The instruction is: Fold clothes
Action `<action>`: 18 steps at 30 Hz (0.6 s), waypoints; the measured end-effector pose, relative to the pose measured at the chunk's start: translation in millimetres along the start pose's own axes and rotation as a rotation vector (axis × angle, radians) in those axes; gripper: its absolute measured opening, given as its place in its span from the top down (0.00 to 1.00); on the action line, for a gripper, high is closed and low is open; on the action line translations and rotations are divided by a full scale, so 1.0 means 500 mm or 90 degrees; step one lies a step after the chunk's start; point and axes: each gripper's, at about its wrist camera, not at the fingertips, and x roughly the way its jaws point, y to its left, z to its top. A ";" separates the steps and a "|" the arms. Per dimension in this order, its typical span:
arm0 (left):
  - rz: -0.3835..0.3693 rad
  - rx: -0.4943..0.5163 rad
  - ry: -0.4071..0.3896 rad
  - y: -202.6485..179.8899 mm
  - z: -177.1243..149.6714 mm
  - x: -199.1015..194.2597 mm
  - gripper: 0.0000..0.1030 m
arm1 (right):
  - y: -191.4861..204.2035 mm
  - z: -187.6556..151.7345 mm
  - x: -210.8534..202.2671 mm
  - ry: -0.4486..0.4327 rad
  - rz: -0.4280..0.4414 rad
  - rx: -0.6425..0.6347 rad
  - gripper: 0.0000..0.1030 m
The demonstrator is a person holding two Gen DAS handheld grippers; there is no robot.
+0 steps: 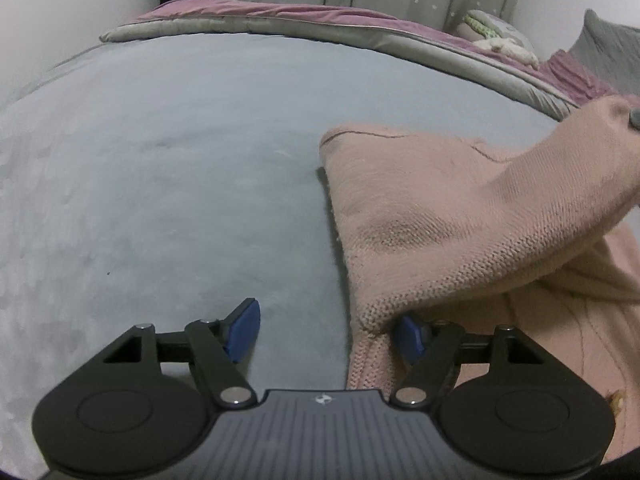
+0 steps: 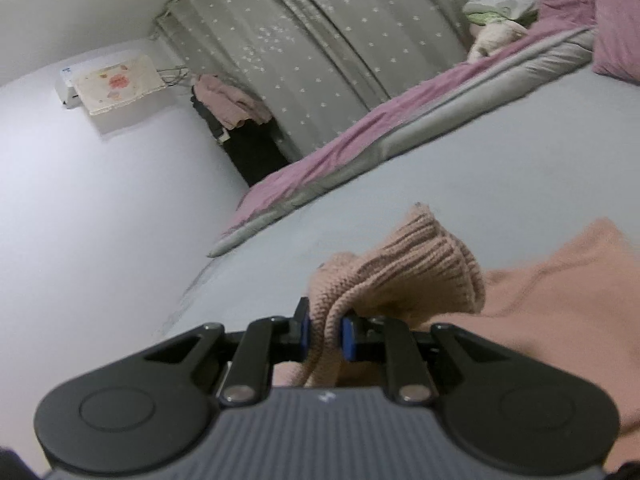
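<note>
Grey bed (image 1: 160, 160), star-dotted curtain (image 2: 320, 40)

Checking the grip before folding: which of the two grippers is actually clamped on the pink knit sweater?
The right gripper, pinching the pink knit sweater's ribbed cuff; the left gripper is open.

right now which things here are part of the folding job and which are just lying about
Job:
pink sweater
right gripper, shut on its ribbed cuff
left gripper, open at the sweater's edge

Lying about:
pink blanket
plush toy
curtain
</note>
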 end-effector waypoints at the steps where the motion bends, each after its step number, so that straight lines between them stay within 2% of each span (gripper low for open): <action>1: 0.000 0.005 0.001 -0.002 0.000 -0.001 0.29 | -0.019 -0.008 -0.002 0.002 -0.006 0.001 0.86; 5: 0.001 0.018 0.008 -0.007 0.004 0.000 0.28 | -0.087 -0.052 -0.004 0.017 -0.038 -0.004 0.86; 10: -0.002 0.026 0.016 -0.006 0.007 0.000 0.27 | -0.149 -0.111 0.014 0.064 -0.081 -0.006 0.86; 14: -0.007 0.033 0.018 0.001 0.003 -0.004 0.27 | -0.174 -0.146 0.013 0.075 -0.082 -0.002 0.86; 16: -0.007 0.034 0.019 0.002 0.003 -0.004 0.27 | -0.178 -0.149 0.007 0.076 -0.077 0.006 0.83; 18: -0.007 0.034 0.020 0.002 0.005 -0.003 0.27 | -0.181 -0.145 -0.004 0.075 -0.073 0.016 0.67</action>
